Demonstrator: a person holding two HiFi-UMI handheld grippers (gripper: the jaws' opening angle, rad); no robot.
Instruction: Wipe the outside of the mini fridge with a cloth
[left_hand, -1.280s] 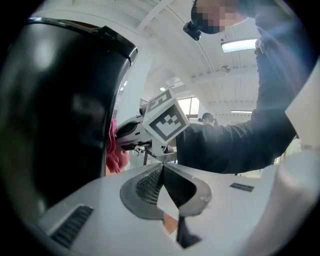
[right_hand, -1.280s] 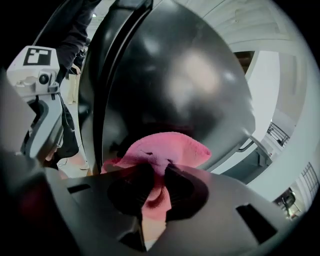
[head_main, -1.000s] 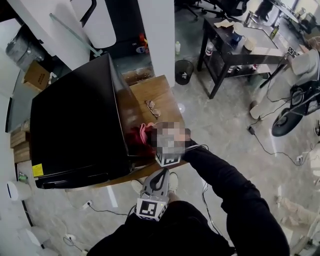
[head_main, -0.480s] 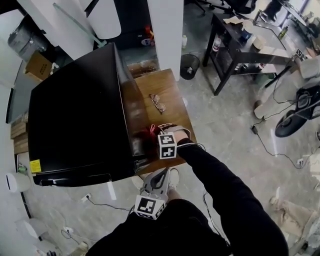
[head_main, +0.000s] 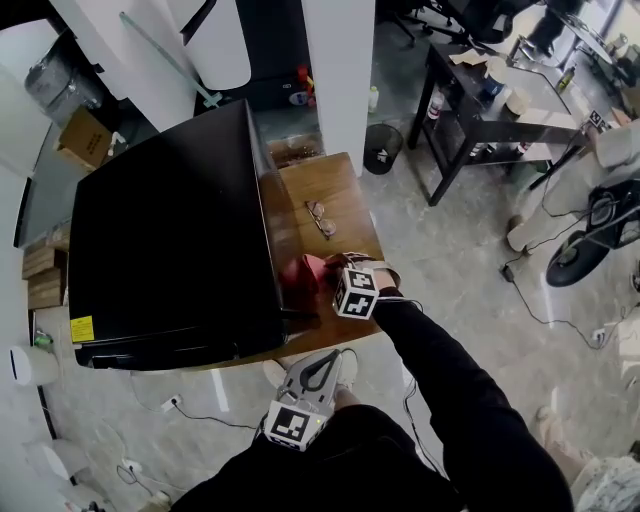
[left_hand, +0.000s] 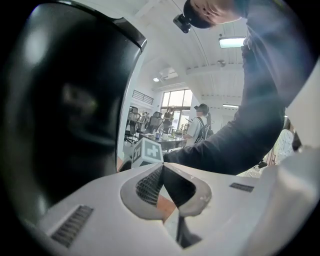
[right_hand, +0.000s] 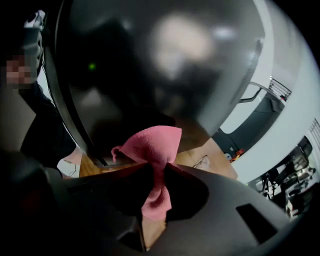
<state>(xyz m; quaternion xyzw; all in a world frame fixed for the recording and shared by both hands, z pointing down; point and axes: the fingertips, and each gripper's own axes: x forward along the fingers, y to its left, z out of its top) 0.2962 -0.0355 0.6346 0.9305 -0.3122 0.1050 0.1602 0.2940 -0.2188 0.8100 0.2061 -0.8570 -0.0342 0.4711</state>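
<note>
One mini fridge (head_main: 170, 240), one pink cloth (head_main: 303, 272), one pair of glasses (head_main: 321, 219), one table (head_main: 338, 185), one left gripper (head_main: 322, 362), one right gripper (head_main: 322, 276).

The black mini fridge (head_main: 170, 240) stands on a wooden table (head_main: 340, 190). The right gripper (head_main: 325, 277) reaches in from the fridge's right with a pink cloth (head_main: 303, 272) at its tip, touching that side wall near the corner closest to the person. A pair of glasses (head_main: 320, 218) lies on the table just right of the fridge, beyond the cloth, and the left gripper (head_main: 318, 368) hangs apart from the fridge, off that same near corner.
</note>
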